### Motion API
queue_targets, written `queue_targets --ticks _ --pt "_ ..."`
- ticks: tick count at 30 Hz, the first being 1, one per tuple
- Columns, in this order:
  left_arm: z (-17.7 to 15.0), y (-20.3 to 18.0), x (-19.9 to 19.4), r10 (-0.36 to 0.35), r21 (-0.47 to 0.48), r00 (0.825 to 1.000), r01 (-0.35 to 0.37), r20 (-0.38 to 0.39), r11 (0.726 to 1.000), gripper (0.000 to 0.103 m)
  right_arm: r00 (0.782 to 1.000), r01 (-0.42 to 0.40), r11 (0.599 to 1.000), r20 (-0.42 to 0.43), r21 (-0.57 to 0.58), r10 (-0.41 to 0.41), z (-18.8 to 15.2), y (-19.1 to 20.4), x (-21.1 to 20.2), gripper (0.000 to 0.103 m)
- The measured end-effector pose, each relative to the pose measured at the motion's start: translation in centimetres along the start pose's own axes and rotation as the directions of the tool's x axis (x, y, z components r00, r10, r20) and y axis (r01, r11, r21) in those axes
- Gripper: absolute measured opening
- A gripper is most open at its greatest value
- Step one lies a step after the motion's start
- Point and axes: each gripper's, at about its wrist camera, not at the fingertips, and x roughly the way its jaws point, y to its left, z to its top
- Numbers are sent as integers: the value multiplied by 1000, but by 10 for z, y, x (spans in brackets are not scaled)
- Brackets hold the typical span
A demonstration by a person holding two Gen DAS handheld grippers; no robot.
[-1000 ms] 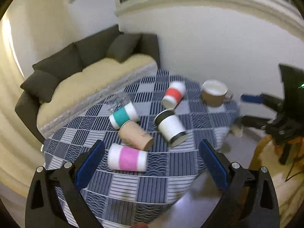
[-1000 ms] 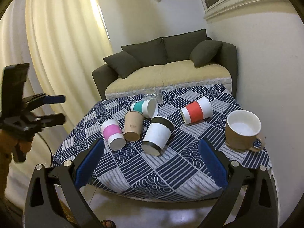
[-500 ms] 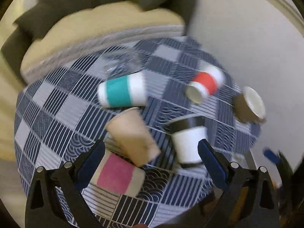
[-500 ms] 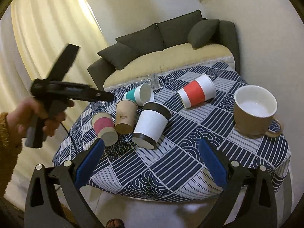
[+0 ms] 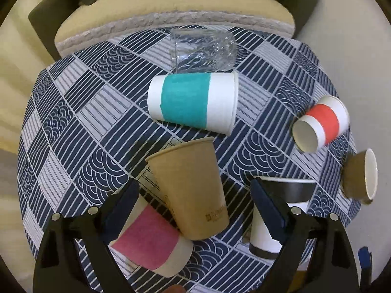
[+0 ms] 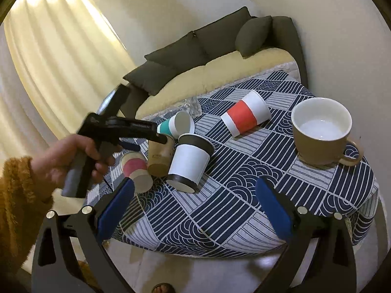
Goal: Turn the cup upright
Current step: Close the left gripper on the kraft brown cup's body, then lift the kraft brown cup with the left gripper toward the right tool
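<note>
five paper cups are lying toppled on the patterned tablecloth (image 5: 73, 112), and the plain brown cup (image 5: 190, 190) in the middle of them is the likeliest target, judging by the aim: the left gripper (image 5: 193, 204) is hanging wide open just above it, fingers straddling it and gripping nothing, placed so as to close across its sides. it is lying with its rim pointing toward the teal-banded cup (image 5: 193, 101) just beyond it. the pink-banded cup (image 5: 149, 244) is touching the brown cup's near side, partly under the left finger, so a grab risks nudging it. the black-rimmed white cup (image 5: 281, 219) is lying close by on the brown cup's other side, the red-banded cup (image 5: 320, 124) farther off that way. a clear glass (image 5: 202, 48) is lying beyond the teal one. the right gripper (image 6: 195, 210) is waiting wide open and empty, well apart from the brown cup, nearer the upright mug (image 6: 320, 134)
</note>
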Motion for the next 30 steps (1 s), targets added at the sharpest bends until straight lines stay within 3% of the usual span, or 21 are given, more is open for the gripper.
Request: queue_targets --ticks 5,8,19,25,30 --pt "2 1 14 5 -43 1000 -6 -19 999 85 1000 1 1000 -8 5 0 0 -2 -1 98" --pt "4 0 24 16 -51 999 -17 -32 999 62 1000 0 1000 -9 16 0 1 -4 -3 98" --pt "1 -1 24 9 -74 1000 -11 -29 997 60 1000 -19 999 7 27 19 1 -7 -9 98" --pt "-2 -4 -19 -35 -69 999 36 23 997 60 1000 -17 1000 12 20 17 1 -5 -9 98" --pt "-26 -4 -49 -84 -67 996 87 42 994 60 1000 -19 1000 24 1 19 -1 -3 -14 98"
